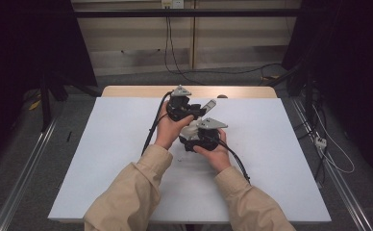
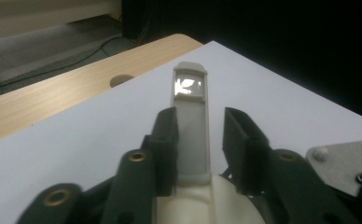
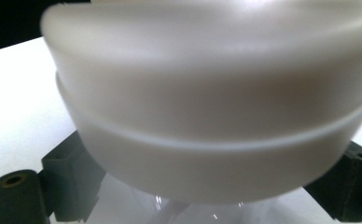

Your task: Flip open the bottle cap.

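A white round container [image 1: 190,128] with a long flat grey-white tab [image 1: 208,105] is held above the middle of the white board. In the left gripper view the tab [image 2: 189,126] carries a leaf mark near its tip. It rises from the cream body [image 2: 193,203] between the jaws of my left gripper [image 2: 200,116]. The tab rests against one jaw with a gap to the other, so that gripper is open. My left gripper [image 1: 180,107] sits behind the container. My right gripper [image 3: 209,179] clasps the round grooved body [image 3: 207,107] from both sides. My right gripper [image 1: 205,135] sits at the container's near side.
The white board [image 1: 103,159] covers a wooden table whose far edge [image 1: 136,90] has a round hole [image 2: 121,80]. Metal rails, cables and dark curtains surround the table. Something clear and shiny [image 3: 170,210] lies under the container.
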Demonstrator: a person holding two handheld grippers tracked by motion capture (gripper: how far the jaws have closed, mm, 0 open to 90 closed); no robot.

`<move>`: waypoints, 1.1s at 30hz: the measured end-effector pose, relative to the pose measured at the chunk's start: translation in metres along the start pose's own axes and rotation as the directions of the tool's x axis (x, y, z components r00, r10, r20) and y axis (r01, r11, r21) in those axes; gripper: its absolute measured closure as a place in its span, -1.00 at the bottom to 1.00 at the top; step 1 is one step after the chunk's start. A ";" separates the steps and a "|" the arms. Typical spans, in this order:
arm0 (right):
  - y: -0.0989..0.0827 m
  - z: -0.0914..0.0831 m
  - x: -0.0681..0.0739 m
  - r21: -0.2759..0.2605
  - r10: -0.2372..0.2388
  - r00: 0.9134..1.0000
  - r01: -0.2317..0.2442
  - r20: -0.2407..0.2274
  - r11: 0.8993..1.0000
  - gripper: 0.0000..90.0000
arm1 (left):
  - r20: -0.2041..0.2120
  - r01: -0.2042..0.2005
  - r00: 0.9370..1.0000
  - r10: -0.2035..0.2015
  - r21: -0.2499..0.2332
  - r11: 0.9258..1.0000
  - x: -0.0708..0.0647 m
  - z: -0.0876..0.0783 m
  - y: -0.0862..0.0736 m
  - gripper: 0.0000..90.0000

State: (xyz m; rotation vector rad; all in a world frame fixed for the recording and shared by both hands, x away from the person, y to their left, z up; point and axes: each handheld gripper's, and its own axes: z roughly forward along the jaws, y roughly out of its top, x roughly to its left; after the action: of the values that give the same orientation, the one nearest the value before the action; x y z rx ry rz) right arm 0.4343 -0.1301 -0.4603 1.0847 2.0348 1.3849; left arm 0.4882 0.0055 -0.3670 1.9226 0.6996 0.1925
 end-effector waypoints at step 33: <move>-0.009 -0.062 -0.009 0.047 0.005 1.000 -0.004 -0.022 0.999 -0.82 | 0.064 -0.015 0.998 0.015 -0.008 1.000 0.001 -0.072 -0.049 -0.55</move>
State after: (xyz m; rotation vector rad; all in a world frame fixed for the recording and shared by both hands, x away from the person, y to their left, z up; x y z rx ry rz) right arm 0.3916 -0.1740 -0.4449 1.0984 2.0917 1.3638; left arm 0.4391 0.0765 -0.3780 1.9190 0.6408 0.1417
